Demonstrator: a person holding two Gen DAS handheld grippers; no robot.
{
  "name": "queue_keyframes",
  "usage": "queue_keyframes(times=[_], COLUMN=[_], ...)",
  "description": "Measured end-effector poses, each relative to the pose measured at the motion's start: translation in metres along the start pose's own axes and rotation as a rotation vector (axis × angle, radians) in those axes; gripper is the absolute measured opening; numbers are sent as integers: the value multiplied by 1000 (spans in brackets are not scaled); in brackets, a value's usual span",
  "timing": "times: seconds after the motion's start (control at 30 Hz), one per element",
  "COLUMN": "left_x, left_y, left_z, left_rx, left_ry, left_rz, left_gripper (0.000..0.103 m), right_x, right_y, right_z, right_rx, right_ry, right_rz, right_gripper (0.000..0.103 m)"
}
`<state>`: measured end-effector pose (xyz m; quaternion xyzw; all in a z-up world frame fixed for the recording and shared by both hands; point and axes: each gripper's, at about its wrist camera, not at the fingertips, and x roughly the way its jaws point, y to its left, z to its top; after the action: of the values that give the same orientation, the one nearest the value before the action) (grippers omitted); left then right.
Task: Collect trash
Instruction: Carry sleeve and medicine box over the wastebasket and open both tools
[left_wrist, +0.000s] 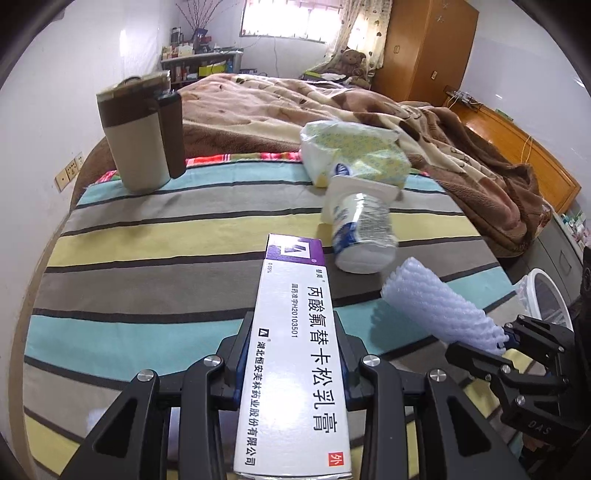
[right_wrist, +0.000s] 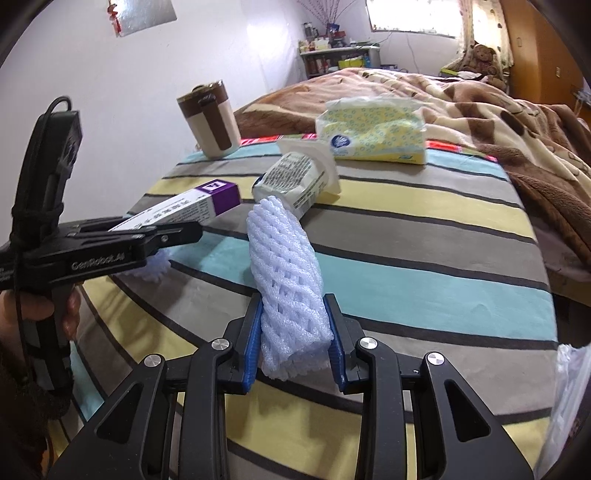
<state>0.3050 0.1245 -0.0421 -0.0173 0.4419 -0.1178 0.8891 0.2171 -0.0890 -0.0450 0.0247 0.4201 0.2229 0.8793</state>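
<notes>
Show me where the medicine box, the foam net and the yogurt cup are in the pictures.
medicine box (left_wrist: 295, 350), left wrist view, on its white printed face.
foam net (right_wrist: 286, 280), right wrist view, on its middle.
yogurt cup (left_wrist: 364, 236), left wrist view, on its side wall.

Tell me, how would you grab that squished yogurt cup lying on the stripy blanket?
Grip the yogurt cup across its crumpled middle, coming down from above. It lies on its side on the blanket, so its round wall faces up, and the wide rim near the tissue pack is too broad and thin to pinch well.
</notes>
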Motion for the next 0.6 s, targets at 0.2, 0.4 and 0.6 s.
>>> queue_keyframes(times=[0.2,0.4,0.6], left_x=[-24,-48,-72], left_y=[-25,-51,-81], left_z=[-8,-17,-27], left_rx=[17,43,69], left_ry=[-36,-67,-98], left_rz=[-19,-35,-55], left_gripper=[36,36,36], right_x=[-24,-50,-78], right_y=[-9,-16,-25], right_z=[-8,-17,-26], right_rx=[36,55,73], right_ry=[-41,-81,-128], right_rz=[-12,-25,-50], right_gripper=[32,32,32])
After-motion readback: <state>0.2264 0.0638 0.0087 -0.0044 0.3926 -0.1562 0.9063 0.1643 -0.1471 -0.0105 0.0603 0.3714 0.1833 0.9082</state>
